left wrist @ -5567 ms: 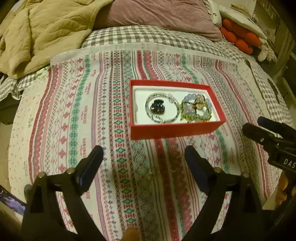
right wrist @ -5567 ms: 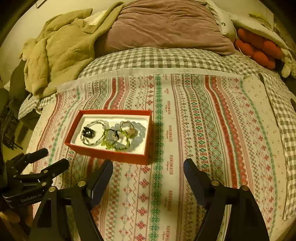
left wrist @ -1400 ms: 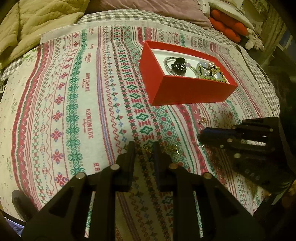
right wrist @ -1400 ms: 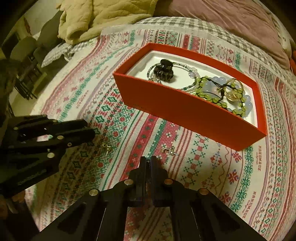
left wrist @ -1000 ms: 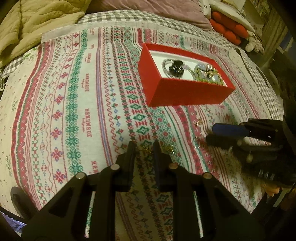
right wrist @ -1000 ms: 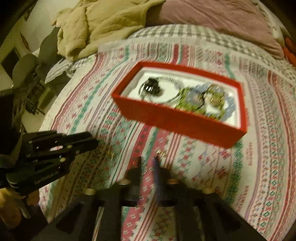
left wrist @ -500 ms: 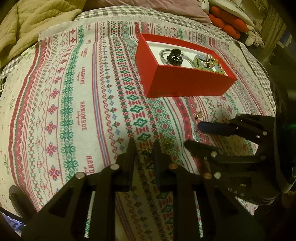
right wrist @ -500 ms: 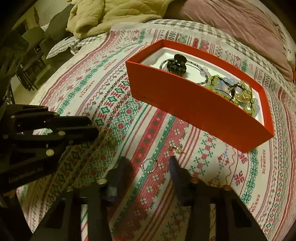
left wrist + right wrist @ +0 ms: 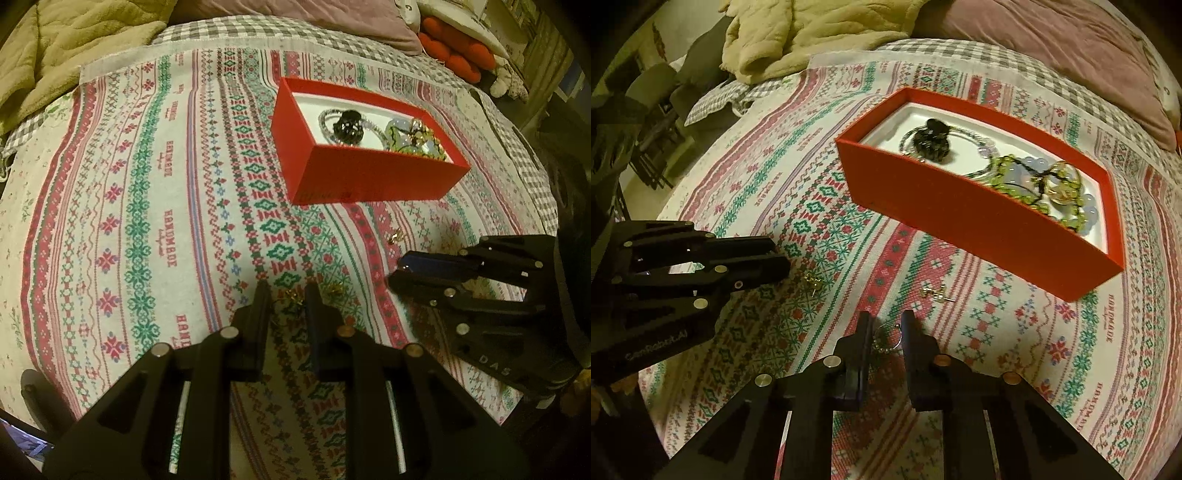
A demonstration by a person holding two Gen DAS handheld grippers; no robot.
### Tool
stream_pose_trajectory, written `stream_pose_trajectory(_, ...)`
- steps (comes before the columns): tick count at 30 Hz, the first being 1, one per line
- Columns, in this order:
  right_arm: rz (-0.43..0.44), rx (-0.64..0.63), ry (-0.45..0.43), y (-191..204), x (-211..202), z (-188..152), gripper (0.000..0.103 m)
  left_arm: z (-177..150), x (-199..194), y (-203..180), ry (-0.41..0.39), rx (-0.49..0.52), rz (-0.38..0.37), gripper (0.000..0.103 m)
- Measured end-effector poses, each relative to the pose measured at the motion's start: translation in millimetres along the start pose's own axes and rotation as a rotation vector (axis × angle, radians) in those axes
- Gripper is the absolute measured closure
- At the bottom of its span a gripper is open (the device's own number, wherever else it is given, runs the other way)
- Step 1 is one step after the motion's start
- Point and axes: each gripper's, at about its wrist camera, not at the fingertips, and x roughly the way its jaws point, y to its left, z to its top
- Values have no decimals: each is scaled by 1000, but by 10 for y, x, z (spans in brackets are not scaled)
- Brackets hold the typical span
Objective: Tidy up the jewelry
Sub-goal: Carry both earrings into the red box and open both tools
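A red box (image 9: 369, 181) (image 9: 960, 221) on the patterned cloth holds a black hair claw (image 9: 347, 125) (image 9: 931, 140) and bead bracelets (image 9: 413, 140) (image 9: 1034, 184). My left gripper (image 9: 288, 295) rests its tips on the cloth, narrowly shut on a small gold earring (image 9: 291, 295). My right gripper (image 9: 886, 326) is closing its jaws on a thin silver ring (image 9: 886, 338), and the pads touch its sides. Loose gold earrings lie nearby (image 9: 334, 288) (image 9: 396, 235) (image 9: 936, 292) (image 9: 812, 280). Each gripper shows in the other's view: the right gripper (image 9: 402, 273) and the left gripper (image 9: 775, 258).
The patterned cloth (image 9: 147, 206) covers a bed with a checked sheet (image 9: 258, 29). A beige blanket (image 9: 66, 44) (image 9: 798, 33) and a mauve pillow (image 9: 1052, 48) lie at the far end. An orange plush toy (image 9: 450, 55) sits at the back right.
My right gripper's jaws spread wide around the silver ring half a second ago and have now come in against it. The left gripper has kept still around its earring.
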Motion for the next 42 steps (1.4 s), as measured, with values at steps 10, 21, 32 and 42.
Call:
stream_pose_trajectory(10,8,62,-71,-184,-348,147,87,199,-171,-123,-71,15,10,82)
stream_pose_trajectory(21,-47,183,-160,-631,-633,390,87,602,-216,-381,-164,41,47,82)
stream_pose_trajectory(32,-60,271,-165,-971,-543,512,87,959,2,-573,-202,18,47,82)
stream_pose_trajectory(42,-60,278,-150,-1033,-436,547,86,1044,197,-606,-188,33,80,82)
